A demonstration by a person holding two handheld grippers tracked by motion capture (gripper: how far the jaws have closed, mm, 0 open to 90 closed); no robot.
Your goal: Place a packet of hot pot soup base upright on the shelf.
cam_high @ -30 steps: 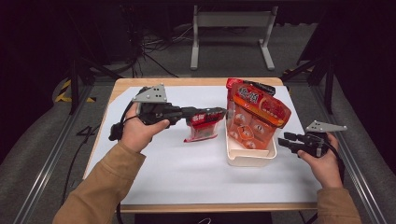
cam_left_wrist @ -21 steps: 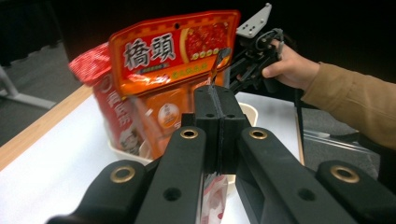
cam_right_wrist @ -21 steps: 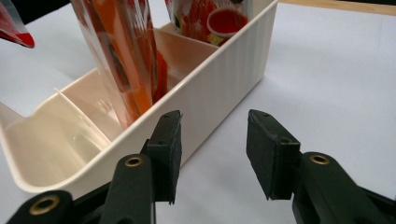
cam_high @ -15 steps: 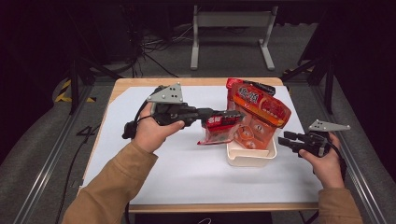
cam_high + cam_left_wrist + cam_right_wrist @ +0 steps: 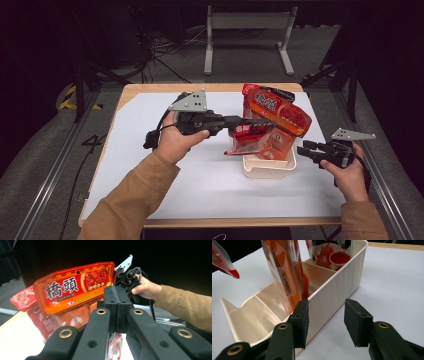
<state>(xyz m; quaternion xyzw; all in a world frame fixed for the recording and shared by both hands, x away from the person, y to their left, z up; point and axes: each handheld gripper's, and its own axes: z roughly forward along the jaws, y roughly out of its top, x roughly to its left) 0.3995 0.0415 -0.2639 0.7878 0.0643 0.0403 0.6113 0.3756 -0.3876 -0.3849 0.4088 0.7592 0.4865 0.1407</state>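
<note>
My left gripper [image 5: 260,125] is shut on a thin red snack packet [image 5: 252,137], which hangs above the left rim of a cream divided tray [image 5: 267,167]. In the left gripper view the jaws [image 5: 117,310] are pressed together, with a bit of the packet [image 5: 115,345] showing under them. An orange packet [image 5: 277,112] [image 5: 72,290] stands upright in the tray. My right gripper [image 5: 301,150] [image 5: 325,317] is open and straddles the tray's right wall [image 5: 332,287]. One pad sits inside the tray against the wall, and the other stands apart outside. The orange packet [image 5: 287,270] rises just past the inner pad.
The tray sits right of centre on a white sheet [image 5: 200,185] over a wooden table [image 5: 210,221]. Its near compartment [image 5: 249,315] holds nothing. A second packet [image 5: 329,255] fills the far compartment. A metal stand [image 5: 247,30] and cables lie on the floor behind.
My left gripper has carried the red packet to the right, from left of the tray to over its left rim. The right gripper has stayed at the tray's wall.
</note>
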